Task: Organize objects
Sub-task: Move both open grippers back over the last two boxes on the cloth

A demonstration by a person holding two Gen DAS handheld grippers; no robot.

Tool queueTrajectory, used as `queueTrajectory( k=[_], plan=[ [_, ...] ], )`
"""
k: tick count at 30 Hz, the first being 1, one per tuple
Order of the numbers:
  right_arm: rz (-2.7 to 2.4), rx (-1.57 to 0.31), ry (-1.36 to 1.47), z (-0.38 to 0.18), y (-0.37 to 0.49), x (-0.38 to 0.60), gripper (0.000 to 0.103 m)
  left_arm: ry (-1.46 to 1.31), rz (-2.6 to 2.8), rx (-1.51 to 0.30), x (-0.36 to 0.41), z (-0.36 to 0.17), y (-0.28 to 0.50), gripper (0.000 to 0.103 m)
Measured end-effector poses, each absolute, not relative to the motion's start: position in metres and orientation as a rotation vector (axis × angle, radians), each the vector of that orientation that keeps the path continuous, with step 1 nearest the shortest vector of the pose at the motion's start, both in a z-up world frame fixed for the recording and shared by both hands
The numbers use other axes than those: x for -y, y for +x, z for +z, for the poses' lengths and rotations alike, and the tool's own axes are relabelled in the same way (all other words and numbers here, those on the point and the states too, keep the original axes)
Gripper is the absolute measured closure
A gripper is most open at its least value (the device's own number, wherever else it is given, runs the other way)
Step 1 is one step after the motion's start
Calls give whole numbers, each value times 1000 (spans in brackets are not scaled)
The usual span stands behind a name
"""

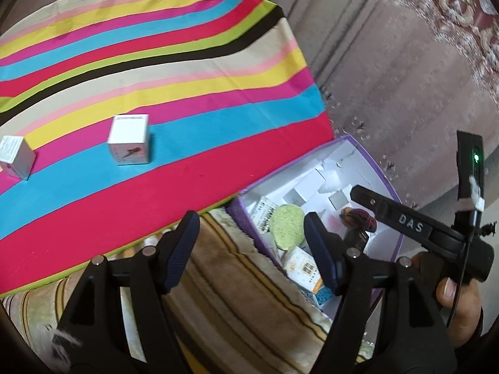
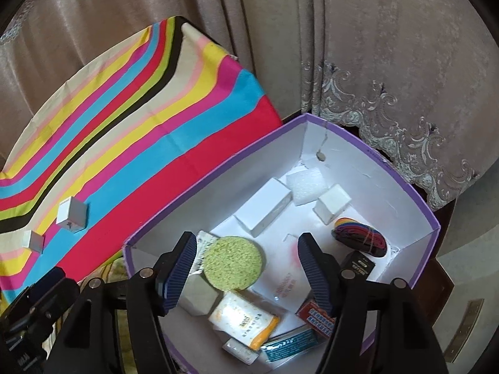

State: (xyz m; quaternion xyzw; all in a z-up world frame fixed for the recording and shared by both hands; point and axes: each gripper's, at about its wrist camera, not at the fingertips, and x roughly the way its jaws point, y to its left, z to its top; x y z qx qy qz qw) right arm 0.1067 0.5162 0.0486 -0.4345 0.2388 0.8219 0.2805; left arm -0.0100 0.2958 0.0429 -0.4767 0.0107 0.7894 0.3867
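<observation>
At nine o'clock in the left wrist view, a small white box is cut by the frame edge. Inside the purple box, the right claw's fingers cover part of the red packet; its print is unreadable

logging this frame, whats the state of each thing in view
left claw: open, empty
right claw: open, empty, over the box
box: lidless, partly filled
green pad: in box, flat
two white cubes: upright on the striped cloth, apart

Two white boxes — one purple bin
</observation>
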Motion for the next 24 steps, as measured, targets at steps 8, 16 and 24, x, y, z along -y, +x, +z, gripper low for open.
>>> queueTrajectory(
  k=[8, 16, 24],
  plan=[
    [2295, -620, -1222, 48, 84, -479, 29, -1237, 2086, 50, -264, 43, -27, 21],
    [2390, -555, -1291, 48, 57, -436, 28, -1241, 2220, 142, -208, 46, -55, 18],
    [2448, -492, -1304, 49, 30, -404, 28, -1244, 2349, 159, -155, 44, -83, 17]
  ],
)
